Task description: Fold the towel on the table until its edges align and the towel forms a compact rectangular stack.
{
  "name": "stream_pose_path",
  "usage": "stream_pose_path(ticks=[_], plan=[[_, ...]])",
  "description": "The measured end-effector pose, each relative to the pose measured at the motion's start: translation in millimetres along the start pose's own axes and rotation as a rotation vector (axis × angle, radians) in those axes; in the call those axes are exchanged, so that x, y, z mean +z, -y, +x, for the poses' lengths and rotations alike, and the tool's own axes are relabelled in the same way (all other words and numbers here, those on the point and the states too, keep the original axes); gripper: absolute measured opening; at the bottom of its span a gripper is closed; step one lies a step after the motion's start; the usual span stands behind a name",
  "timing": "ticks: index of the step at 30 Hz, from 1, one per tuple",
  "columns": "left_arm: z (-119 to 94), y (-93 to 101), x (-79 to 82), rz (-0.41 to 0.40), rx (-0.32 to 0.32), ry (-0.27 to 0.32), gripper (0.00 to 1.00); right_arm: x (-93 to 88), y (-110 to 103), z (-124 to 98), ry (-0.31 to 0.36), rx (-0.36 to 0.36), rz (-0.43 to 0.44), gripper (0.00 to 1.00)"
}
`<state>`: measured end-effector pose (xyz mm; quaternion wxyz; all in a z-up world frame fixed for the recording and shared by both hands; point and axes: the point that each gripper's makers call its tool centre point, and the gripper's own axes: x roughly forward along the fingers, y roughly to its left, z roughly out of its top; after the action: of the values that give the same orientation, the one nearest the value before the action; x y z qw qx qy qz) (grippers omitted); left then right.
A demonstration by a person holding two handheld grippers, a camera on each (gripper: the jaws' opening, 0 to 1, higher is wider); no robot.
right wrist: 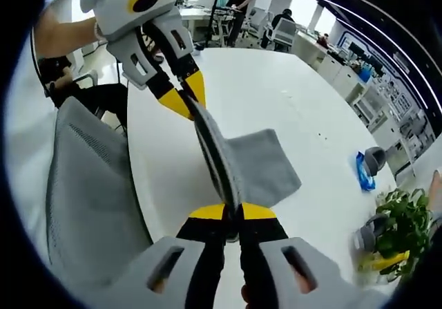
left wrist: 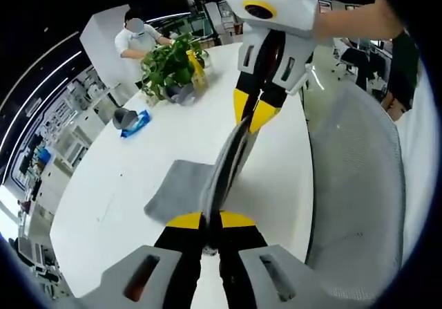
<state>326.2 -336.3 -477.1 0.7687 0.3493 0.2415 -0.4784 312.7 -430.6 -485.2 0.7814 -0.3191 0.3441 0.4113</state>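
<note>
Two grippers are seen clamped on one grey towel, which is stretched taut between them above a white table. In the left gripper view, the left gripper is clenched on the near edge of the cloth, while the right gripper is pinched on the far edge, its yellow tips pressed together; the rest of the cloth hangs down and lies on the tabletop. In the right gripper view, the right gripper is closed on the towel, and the left gripper is shut on the opposite end. The table is broad, rounded and glossy. A grey mesh chair is placed just beside its edge. At the far end a leafy green plant is set near a blue packet and a dark round object, and a person in white is bent over beside the plant. Around the table an open office is seen, with desks, chairs and strip ceiling lights.
</note>
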Motion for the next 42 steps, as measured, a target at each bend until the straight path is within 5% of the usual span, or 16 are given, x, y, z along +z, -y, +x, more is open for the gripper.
stream_pose_path(ticks=[17, 42], plan=[[29, -49.3, 5.0, -0.055, 0.027, -0.005, 0.07, 10.4, 54, 26, 0.003, -0.082, -0.002, 0.04], [87, -94.3, -21.5, -0.176, 0.088, -0.008, 0.08, 3.9, 109, 89, 0.019, -0.18, 0.031, 0.05]])
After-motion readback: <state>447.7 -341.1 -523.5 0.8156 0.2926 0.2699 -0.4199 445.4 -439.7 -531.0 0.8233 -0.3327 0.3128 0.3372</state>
